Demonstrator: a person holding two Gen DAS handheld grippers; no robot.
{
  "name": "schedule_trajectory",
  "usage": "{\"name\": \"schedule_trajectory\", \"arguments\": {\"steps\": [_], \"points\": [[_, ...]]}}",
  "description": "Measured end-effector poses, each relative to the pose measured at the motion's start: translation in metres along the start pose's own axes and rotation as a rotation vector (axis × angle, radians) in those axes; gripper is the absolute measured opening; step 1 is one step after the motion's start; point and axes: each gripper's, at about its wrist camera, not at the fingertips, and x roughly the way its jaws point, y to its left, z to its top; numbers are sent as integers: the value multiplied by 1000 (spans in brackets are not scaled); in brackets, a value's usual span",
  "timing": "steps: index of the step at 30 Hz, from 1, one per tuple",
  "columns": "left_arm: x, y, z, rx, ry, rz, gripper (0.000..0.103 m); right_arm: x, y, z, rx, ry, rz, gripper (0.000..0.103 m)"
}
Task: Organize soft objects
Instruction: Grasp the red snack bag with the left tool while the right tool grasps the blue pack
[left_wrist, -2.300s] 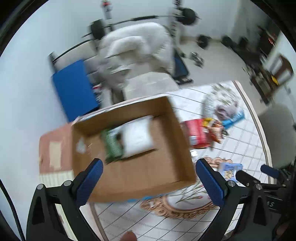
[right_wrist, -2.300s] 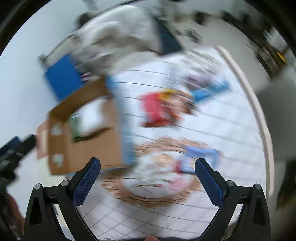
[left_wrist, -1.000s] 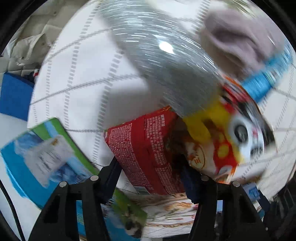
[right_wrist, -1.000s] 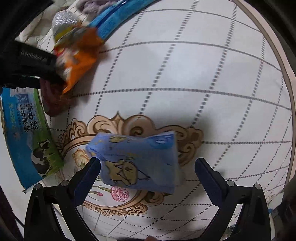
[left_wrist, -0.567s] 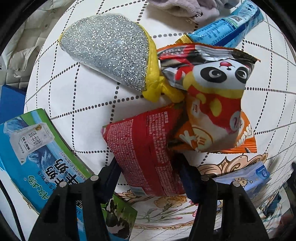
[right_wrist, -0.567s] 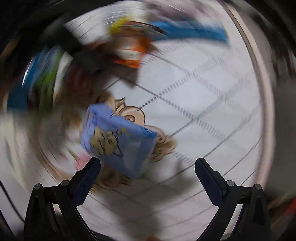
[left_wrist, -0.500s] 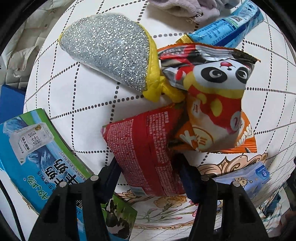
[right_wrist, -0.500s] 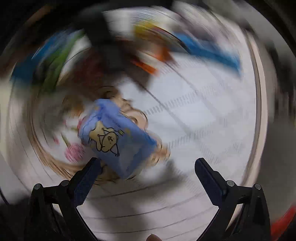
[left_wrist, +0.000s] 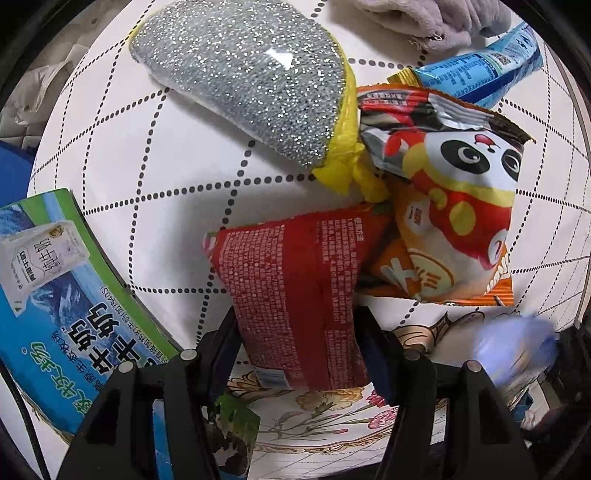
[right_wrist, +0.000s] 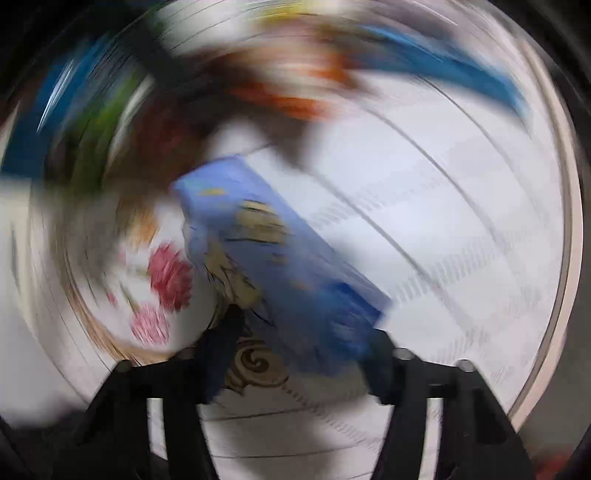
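Note:
My left gripper (left_wrist: 299, 347) is shut on the near end of a red snack bag (left_wrist: 295, 295) that lies on the white patterned mat (left_wrist: 147, 177). Beside the bag are a panda-print snack bag (left_wrist: 454, 195), an orange bag (left_wrist: 443, 284) under it and a silver glitter pouch (left_wrist: 251, 81). My right gripper (right_wrist: 295, 354) is shut on a blue tissue pack with a cartoon bear (right_wrist: 273, 258); this view is heavily blurred by motion. The blue pack also shows blurred in the left wrist view (left_wrist: 513, 347).
A blue and green milk carton box (left_wrist: 62, 306) lies at the left. A blue wrapper (left_wrist: 480, 70) and a grey cloth (left_wrist: 436, 18) lie at the far right. The mat has a floral medallion (left_wrist: 325, 410) near me.
My right gripper has closed on the blue tissue pack and is swinging with it. My left gripper stays closed on the red bag, unmoved.

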Motion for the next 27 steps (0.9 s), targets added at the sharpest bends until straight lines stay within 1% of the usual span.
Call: {"name": "schedule_trajectory", "arguments": {"steps": [1, 2, 3, 4, 5, 6, 7, 8, 9, 10, 11, 12, 13, 14, 15, 16, 18, 20, 21, 23, 24, 25, 26, 27], "points": [[-4, 6, 9, 0, 0, 3, 60, -1, -17, -5, 108, 8, 26, 57], [-10, 4, 13, 1, -1, 8, 60, -1, -43, -17, 303, 39, 123, 57], [-8, 0, 14, 3, -2, 13, 60, 0, -58, -24, 397, 60, 201, 65], [-4, -4, 11, 3, -4, 15, 60, 0, -66, -31, 460, 74, 261, 85], [2, -7, 8, 0, -2, 15, 61, -4, -71, -37, 488, 72, 279, 92], [-7, 3, 3, -3, 1, 12, 63, -14, -73, -41, 463, 44, 248, 95], [-6, 7, 5, -6, 6, 6, 65, -27, -70, -43, 401, 1, 190, 95], [-10, 5, 1, -12, 11, -2, 66, -30, -71, -39, 349, -27, 150, 95], [-8, 6, 2, -16, 15, -10, 69, -42, -62, -30, 228, -64, 88, 95], [-4, 9, -1, -22, 19, -22, 69, -55, -60, -17, 151, -70, 47, 95], [0, 11, -5, -30, 25, -39, 69, -59, -52, -6, 30, -80, -30, 95], [4, 14, -10, -37, 31, -51, 70, -63, -34, 7, -130, -110, -114, 95], [7, 15, -13, -45, 35, -58, 73, -62, -11, 15, -264, -137, -178, 95], [15, 19, -19, -55, 36, -63, 74, -66, -7, 23, -410, -156, -249, 95], [18, 20, -22, -60, 36, -64, 77, -62, 7, 26, -562, -158, -290, 95], [20, 23, -26, -64, 34, -64, 79, -57, 16, 28, -688, -149, -291, 95], [27, 38, -33, -69, 36, -66, 79, -44, 23, 31, -808, -116, -314, 95], [32, 41, -38, -67, 38, -64, 79, -23, 26, 36, -874, -40, -335, 95], [33, 40, -40, -64, 37, -61, 79, -13, 28, 40, -867, -9, -324, 95], [36, 39, -44, -60, 36, -61, 79, -7, 19, 51, -792, 39, -289, 91], [38, 41, -47, -62, 35, -64, 79, -7, 9, 57, -697, 47, -254, 79], [39, 46, -44, -61, 35, -66, 79, -9, -2, 62, -602, 47, -220, 73], [39, 47, -44, -61, 33, -68, 79, -12, -15, 67, -483, 41, -182, 73], [38, 51, -43, -61, 31, -69, 79, -17, -34, 70, -332, 43, -126, 73]]}}
